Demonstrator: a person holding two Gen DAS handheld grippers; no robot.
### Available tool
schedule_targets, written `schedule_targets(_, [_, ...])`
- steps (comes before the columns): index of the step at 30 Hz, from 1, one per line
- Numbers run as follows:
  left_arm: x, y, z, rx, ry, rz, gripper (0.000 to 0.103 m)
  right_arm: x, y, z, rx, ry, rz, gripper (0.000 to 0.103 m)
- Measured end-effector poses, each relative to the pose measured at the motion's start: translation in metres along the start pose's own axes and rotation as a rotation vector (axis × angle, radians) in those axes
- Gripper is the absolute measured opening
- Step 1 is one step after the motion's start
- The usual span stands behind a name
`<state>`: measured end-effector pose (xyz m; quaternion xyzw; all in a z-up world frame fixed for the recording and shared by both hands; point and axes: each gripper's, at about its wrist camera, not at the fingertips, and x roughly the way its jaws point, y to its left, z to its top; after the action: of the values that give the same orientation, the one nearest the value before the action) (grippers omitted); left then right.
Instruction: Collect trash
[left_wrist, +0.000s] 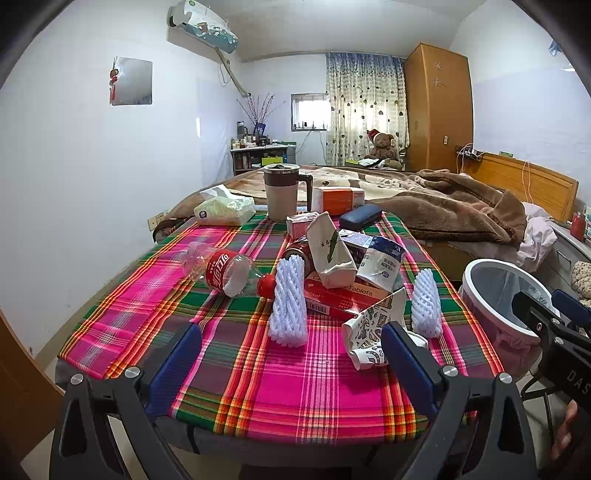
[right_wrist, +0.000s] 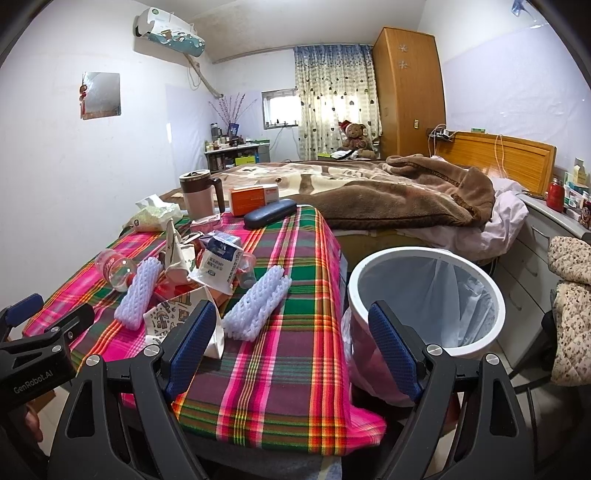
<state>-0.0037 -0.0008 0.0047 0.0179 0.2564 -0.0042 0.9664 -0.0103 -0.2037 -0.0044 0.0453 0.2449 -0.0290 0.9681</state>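
2 grippers, jaws wide, empty | bin (right_wrist: 424, 295): liner only | trash on table (left_wrist: 295, 376)

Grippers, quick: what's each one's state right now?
Left gripper: open, holding nothing.
Right gripper: open, holding nothing.

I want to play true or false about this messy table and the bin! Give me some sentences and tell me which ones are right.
1. The cola bottle lies on its side on the checked cloth. True.
2. The trash bin is full of rubbish. False: only its liner shows inside.
3. Two white foam nets lie on the table. True.
4. The left gripper holds the crumpled paper cup. False: its fingers are spread and hold nothing.
5. The mug has tipped over. False: it stands upright at the far edge.
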Motion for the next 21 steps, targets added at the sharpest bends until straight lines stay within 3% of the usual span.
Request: schedule_targets(21, [0.0007, -0.0004, 0.0017, -0.002, -0.002, -0.004, 0.098, -0.0007, -0.0001, 0.0003, -0.004, -0.002, -0.002, 0.086])
